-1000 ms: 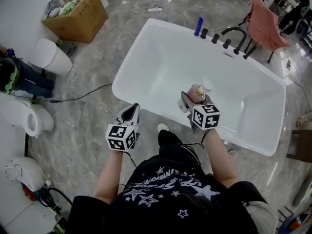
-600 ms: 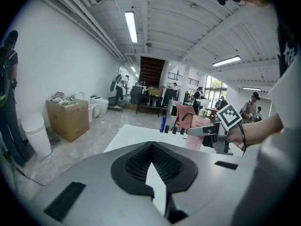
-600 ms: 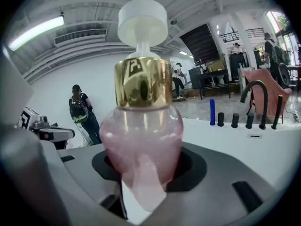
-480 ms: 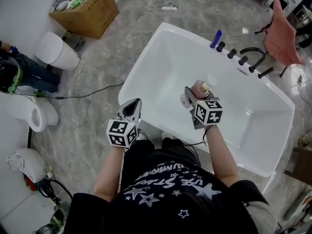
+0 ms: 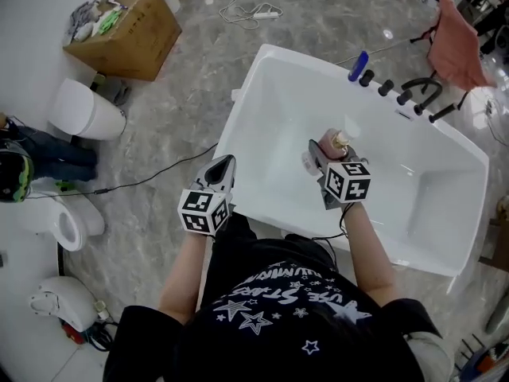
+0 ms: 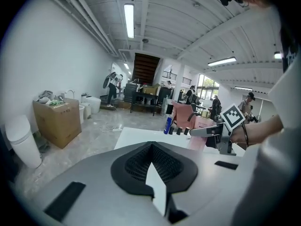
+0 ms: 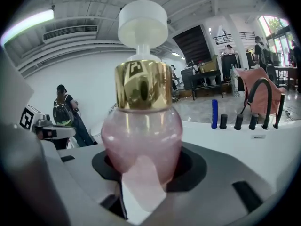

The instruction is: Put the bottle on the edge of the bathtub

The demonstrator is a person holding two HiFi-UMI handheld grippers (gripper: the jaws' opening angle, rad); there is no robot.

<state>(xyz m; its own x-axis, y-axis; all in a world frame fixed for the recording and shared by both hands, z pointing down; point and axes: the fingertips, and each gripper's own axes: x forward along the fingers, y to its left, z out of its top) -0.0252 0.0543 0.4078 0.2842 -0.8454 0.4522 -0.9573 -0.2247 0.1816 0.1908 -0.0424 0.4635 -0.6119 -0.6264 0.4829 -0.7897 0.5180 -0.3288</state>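
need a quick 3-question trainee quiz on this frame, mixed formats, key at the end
1. True or false: the left tongs hold the bottle.
2. The bottle's collar is: A gold, B green, C red.
3. What colour is the upright item beside the black knobs on the bathtub rim?
Key: 1 false, the right tongs grip it; 2 A; 3 blue.

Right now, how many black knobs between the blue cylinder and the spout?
3 knobs on the far bathtub rim: one beside the blue cylinder, one midway, one beside the spout.
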